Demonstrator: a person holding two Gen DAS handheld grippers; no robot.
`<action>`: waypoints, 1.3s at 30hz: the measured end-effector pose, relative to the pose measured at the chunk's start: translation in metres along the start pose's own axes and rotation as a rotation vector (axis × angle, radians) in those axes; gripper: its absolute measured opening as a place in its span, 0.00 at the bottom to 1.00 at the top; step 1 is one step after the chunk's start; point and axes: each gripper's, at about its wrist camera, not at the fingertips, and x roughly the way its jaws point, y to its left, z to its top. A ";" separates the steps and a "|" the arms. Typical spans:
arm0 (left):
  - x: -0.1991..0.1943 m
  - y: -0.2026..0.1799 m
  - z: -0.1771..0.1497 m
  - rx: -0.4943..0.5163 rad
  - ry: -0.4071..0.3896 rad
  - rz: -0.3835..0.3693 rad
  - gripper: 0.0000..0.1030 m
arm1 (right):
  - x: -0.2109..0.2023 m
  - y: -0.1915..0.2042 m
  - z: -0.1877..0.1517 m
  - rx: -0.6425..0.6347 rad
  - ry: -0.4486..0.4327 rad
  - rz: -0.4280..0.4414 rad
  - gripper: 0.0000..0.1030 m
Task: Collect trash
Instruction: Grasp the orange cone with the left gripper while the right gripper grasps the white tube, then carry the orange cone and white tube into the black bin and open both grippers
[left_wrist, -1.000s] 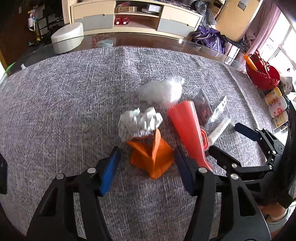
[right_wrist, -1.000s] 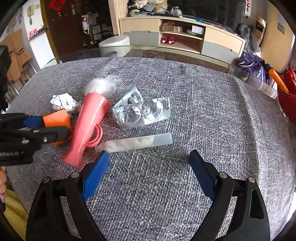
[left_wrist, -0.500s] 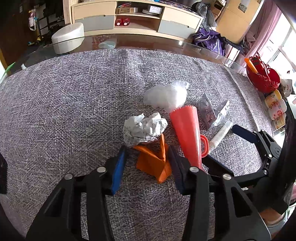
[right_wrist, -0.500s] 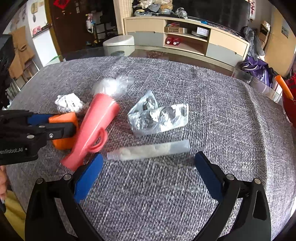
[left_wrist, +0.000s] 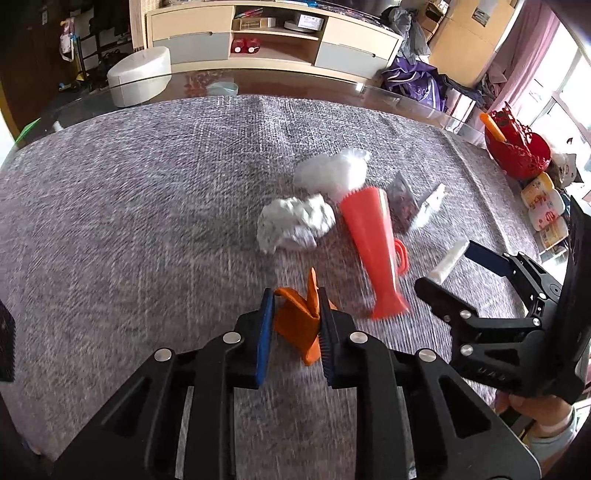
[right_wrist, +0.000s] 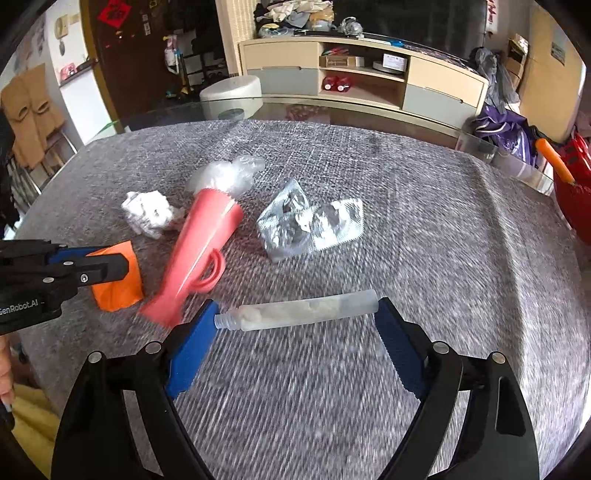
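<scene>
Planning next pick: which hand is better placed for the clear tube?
Right. The right tongs straddle the clear tube, jaws closing, pads not yet pressing. The left tongs are closing on the orange paper, busy.

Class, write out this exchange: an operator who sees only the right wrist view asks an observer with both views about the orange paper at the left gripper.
Operator: My view shows that gripper from one side only. Is the orange paper between both pads?
Observer: Yes. The left gripper is closing with the orange paper between its blue pads, and both pads touch it.
Operator: Is the paper lying flat in there?
Observer: No. One pointed fold stands up between the fingertips, against the right-hand pad.
</scene>
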 end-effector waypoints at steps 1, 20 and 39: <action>-0.005 -0.001 -0.003 0.002 -0.003 0.000 0.20 | -0.005 0.000 -0.003 0.010 0.000 0.005 0.84; -0.102 -0.035 -0.122 0.111 -0.081 -0.047 0.20 | -0.095 0.030 -0.087 0.073 0.005 0.125 0.84; -0.057 -0.035 -0.240 0.047 0.075 -0.080 0.21 | -0.085 0.059 -0.175 0.106 0.122 0.170 0.84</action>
